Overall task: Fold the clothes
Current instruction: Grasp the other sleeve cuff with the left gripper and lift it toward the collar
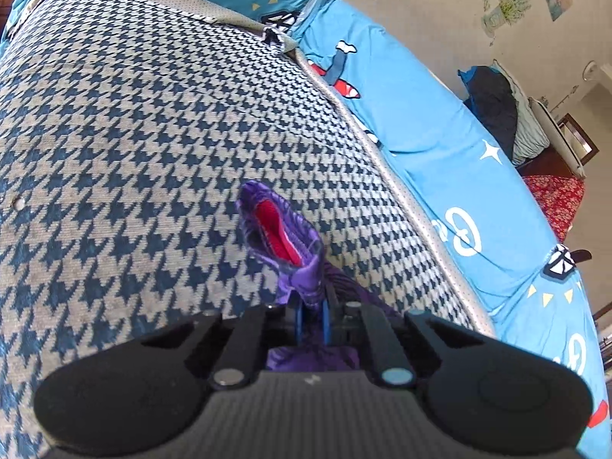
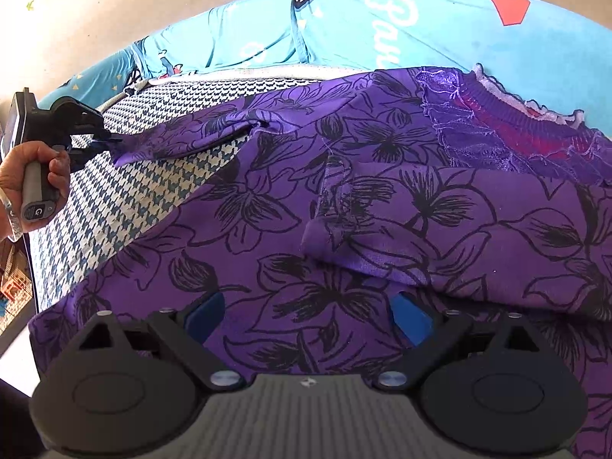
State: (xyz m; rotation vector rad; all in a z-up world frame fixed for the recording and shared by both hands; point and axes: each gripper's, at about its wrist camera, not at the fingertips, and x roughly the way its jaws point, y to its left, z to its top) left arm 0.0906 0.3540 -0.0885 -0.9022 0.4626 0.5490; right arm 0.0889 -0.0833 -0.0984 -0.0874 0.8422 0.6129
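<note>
A purple top with black flower outlines [image 2: 344, 199] lies spread on a blue-and-white houndstooth blanket [image 2: 114, 199]. Its lace neckline with red lining [image 2: 505, 122] is at the upper right. My left gripper [image 1: 311, 321] is shut on the sleeve cuff [image 1: 283, 237], which sticks up past the fingertips and shows its red inside. In the right wrist view, a hand [image 2: 34, 176] holds that left gripper [image 2: 95, 139] at the far left, with the sleeve stretched out from the body. My right gripper [image 2: 306, 317] stands open just above the lower body of the top, its blue pads [image 2: 411, 317] wide apart.
The blanket [image 1: 153, 134] lies on a bright blue cartoon-print sheet [image 1: 440, 134] covering the bed. Dark clothes and pillows [image 1: 493, 107] are piled at the far end. A red floral cloth [image 1: 554, 199] and a stickered wall [image 1: 508, 0] lie beyond.
</note>
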